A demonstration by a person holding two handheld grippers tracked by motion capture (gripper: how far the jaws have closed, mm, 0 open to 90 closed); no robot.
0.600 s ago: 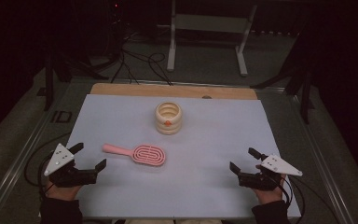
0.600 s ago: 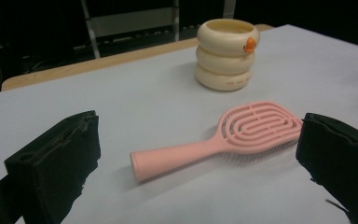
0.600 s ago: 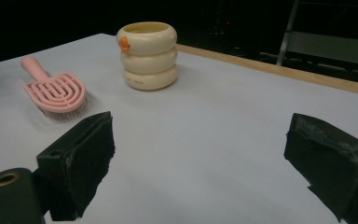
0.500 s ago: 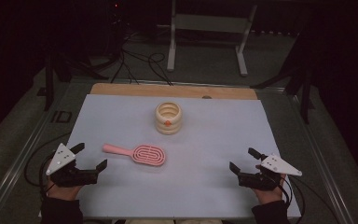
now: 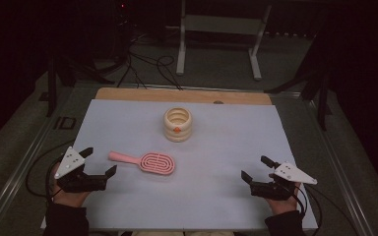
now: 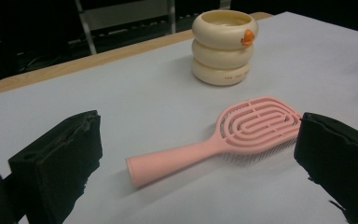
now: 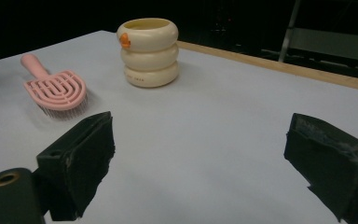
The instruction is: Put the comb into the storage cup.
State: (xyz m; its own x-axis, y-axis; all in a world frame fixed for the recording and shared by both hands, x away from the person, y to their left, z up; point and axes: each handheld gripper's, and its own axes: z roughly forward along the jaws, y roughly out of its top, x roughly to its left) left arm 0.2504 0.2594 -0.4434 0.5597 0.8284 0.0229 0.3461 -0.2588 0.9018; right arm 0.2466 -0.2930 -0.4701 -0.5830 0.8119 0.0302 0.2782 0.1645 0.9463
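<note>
High view: the left gripper (image 5: 98, 162) rests low at the near left of the table, jaws spread wide with nothing between them, its tips pointing toward the pink hairbrush (image 5: 145, 162). The brush lies flat just beside those tips, not touching, handle toward the left gripper and oval head toward the table's middle. In the left gripper view the brush (image 6: 223, 137) lies ahead between the two black jaws, bristles down. The right gripper (image 5: 257, 168) sits at the near right, jaws equally wide and empty, well apart from the brush. Farther back, near the centre, stands a cream ringed cup (image 5: 177, 124) with a small orange mark on its side. Everything rests on a pale blue-grey sheet (image 5: 226, 147) over a wooden board (image 5: 128, 94). Beyond lies a dark room with cables (image 5: 147, 64) on the floor and a white metal stand (image 5: 216, 34).
</note>
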